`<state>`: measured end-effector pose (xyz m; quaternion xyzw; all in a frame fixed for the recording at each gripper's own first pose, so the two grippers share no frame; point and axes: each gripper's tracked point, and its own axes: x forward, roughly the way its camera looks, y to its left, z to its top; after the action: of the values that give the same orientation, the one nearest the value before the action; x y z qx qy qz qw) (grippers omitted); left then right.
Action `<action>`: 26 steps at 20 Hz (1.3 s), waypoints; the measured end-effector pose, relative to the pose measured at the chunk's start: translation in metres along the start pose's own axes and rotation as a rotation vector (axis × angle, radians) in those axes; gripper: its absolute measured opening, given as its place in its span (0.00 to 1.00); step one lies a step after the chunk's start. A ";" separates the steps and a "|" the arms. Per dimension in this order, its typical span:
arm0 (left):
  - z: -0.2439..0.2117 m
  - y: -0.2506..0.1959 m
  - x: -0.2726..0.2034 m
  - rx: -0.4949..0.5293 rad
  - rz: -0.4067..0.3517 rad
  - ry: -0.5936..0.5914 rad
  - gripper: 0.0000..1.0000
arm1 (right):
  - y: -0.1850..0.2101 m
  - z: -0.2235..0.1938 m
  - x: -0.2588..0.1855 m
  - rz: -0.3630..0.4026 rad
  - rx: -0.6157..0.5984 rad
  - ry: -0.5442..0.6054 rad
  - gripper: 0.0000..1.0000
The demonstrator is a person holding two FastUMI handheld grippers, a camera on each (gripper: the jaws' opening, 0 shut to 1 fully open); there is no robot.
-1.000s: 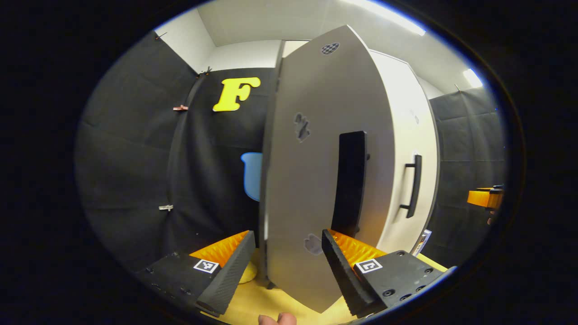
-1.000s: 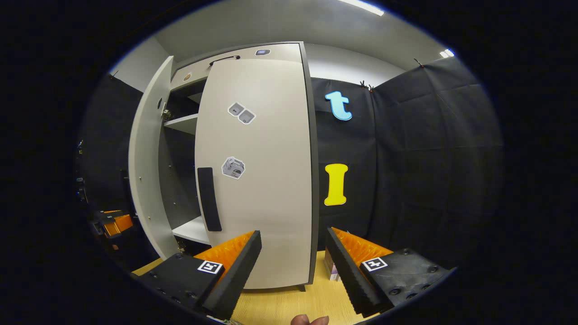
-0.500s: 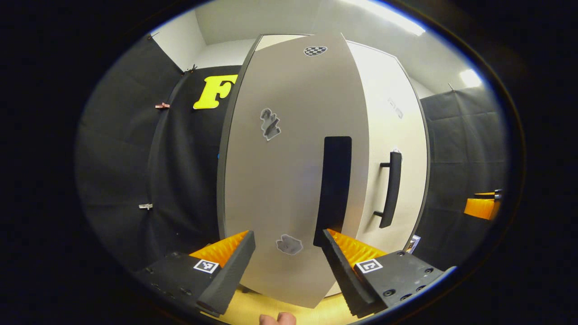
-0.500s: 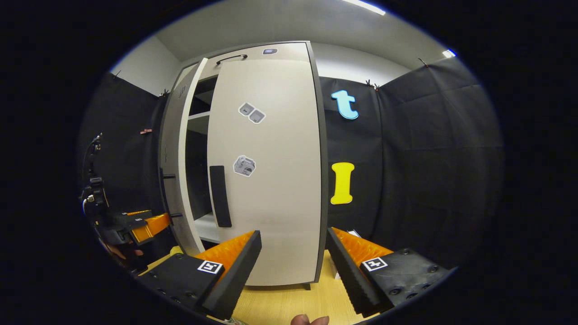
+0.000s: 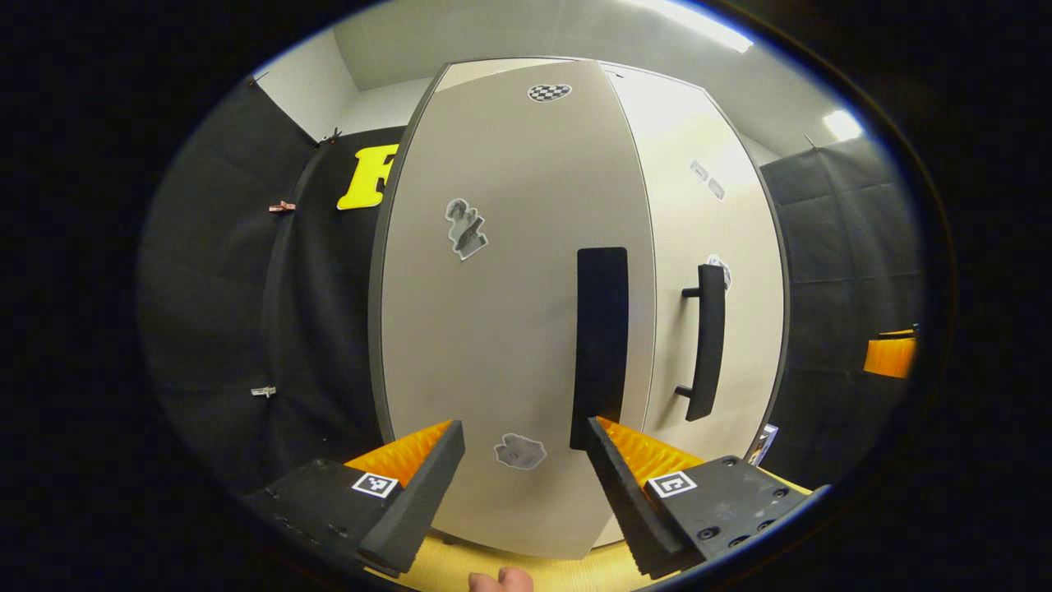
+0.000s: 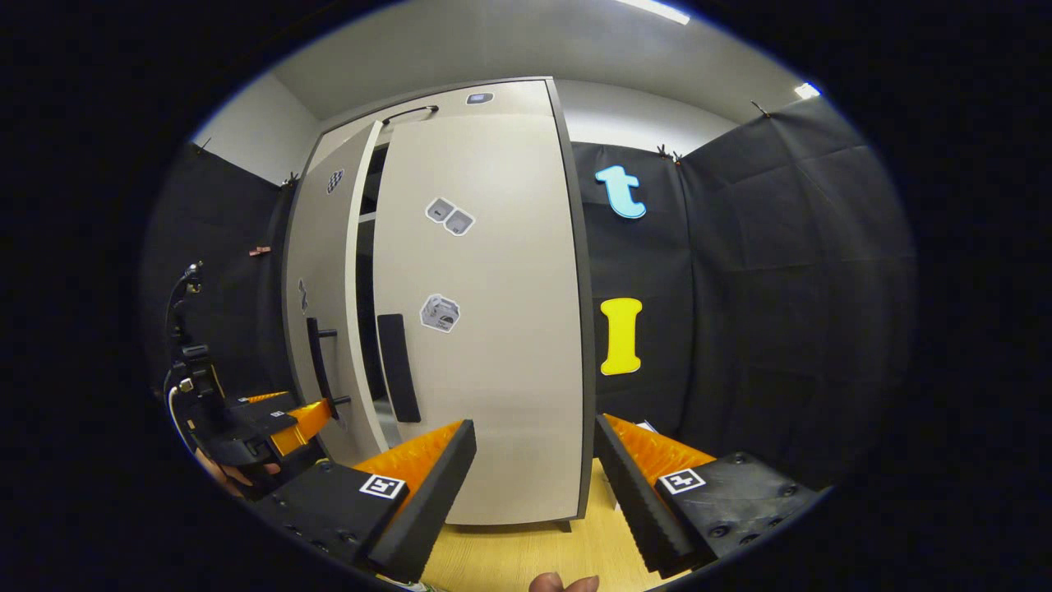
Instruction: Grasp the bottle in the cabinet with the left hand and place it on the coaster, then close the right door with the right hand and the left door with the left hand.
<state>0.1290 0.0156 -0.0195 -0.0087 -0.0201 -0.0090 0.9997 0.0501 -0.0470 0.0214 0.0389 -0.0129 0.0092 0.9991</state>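
The cabinet's left door (image 5: 501, 329) stands a narrow gap short of shut, the dark slit showing in the right gripper view between it (image 6: 320, 329) and the closed right door (image 6: 485, 329). A second ago it hung wide, shelves in plain sight; it has swung most of the way home since. The left claw (image 5: 522, 485) faces the door panel, fingers spread wide and gripping nothing; whether a finger touches the panel cannot be told. The right claw (image 6: 534, 485) hangs back, equally open and empty, before the right door. The bottle and coaster are out of sight from either claw. On this evidence only the final push remains: the left door must meet the frame. Pale wooden tabletop (image 6: 526, 559) lies below the cabinet.
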 end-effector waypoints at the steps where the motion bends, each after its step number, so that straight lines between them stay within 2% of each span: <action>1: 0.000 0.001 -0.004 -0.005 0.000 0.000 0.95 | 0.000 0.001 -0.001 -0.002 -0.003 -0.004 0.96; 3: 0.004 0.003 -0.018 -0.012 -0.001 0.000 0.92 | 0.000 0.005 -0.003 -0.003 -0.007 -0.008 0.96; 4: 0.006 0.006 -0.027 -0.009 0.003 0.002 0.97 | 0.000 0.006 -0.005 -0.003 -0.009 -0.011 0.96; 5: 0.010 0.007 -0.037 -0.005 0.001 -0.003 0.95 | 0.000 0.008 -0.007 -0.002 -0.009 -0.015 0.96; 6: 0.015 0.009 -0.047 -0.003 0.000 -0.012 0.97 | 0.000 0.009 -0.008 -0.002 -0.011 -0.016 0.96; 8: 0.025 0.013 -0.064 -0.001 -0.004 -0.030 0.92 | 0.002 0.010 -0.012 -0.003 -0.018 -0.019 0.96; 13: 0.050 0.021 -0.099 -0.021 -0.001 -0.069 0.95 | 0.010 0.012 -0.019 0.003 -0.019 -0.019 0.96; 16: 0.057 0.021 -0.110 -0.026 -0.006 -0.083 0.97 | 0.016 0.014 -0.022 0.011 -0.025 -0.025 0.96; 19: 0.051 0.022 -0.115 -0.037 -0.009 -0.068 0.95 | 0.023 0.016 -0.024 0.017 -0.023 -0.032 0.96; 20: 0.049 0.023 -0.115 -0.042 -0.010 -0.063 0.98 | 0.024 0.016 -0.025 0.018 -0.024 -0.031 0.96; 21: 0.048 0.024 -0.116 -0.047 -0.009 -0.059 0.95 | 0.025 0.015 -0.026 0.020 -0.023 -0.029 0.96; 26: 0.044 0.032 -0.117 -0.059 0.001 -0.051 0.95 | 0.028 0.016 -0.028 0.022 -0.033 -0.034 0.96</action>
<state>0.0111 0.0500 0.0194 -0.0383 -0.0456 -0.0088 0.9982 0.0208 -0.0205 0.0386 0.0226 -0.0305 0.0192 0.9991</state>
